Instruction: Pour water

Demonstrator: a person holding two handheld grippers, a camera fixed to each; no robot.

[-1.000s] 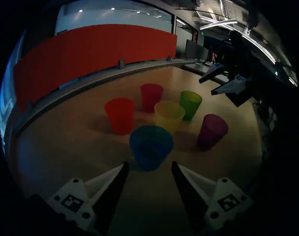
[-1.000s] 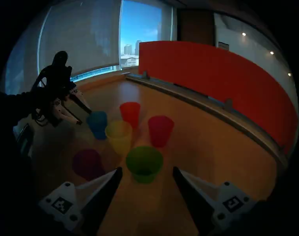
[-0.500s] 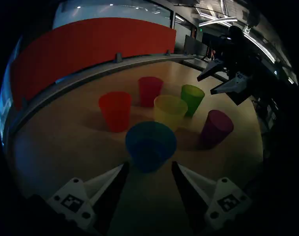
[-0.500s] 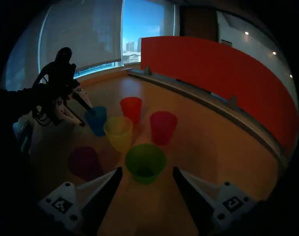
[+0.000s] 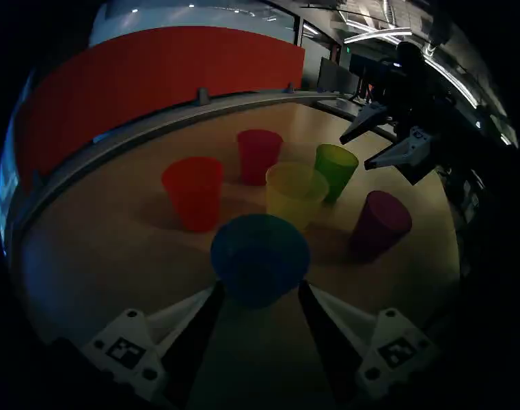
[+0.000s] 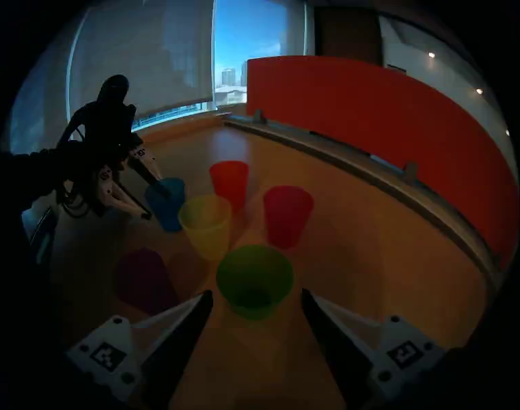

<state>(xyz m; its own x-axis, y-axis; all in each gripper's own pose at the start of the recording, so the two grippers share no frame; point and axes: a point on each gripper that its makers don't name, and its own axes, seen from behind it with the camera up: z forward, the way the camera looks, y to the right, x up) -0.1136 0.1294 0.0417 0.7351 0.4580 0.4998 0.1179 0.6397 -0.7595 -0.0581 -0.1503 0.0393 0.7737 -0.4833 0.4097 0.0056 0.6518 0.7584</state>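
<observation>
Left gripper (image 5: 260,284), fingers apart, before blue cup (image 5: 260,254); right gripper (image 6: 256,293), fingers apart, before green cup (image 6: 254,275)

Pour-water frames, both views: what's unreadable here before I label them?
1. Water: the blue cup and green cup are too dark inside, in either view, to show any.
2. Purple cup: mouth up or down unclear; it sits in deep shadow in both views.
3. Left hand-held gripper against the blue cup: touching or apart unclear. The cup's wall hides the gap in the left gripper view, and the right gripper view shows a backlit silhouette.
</observation>
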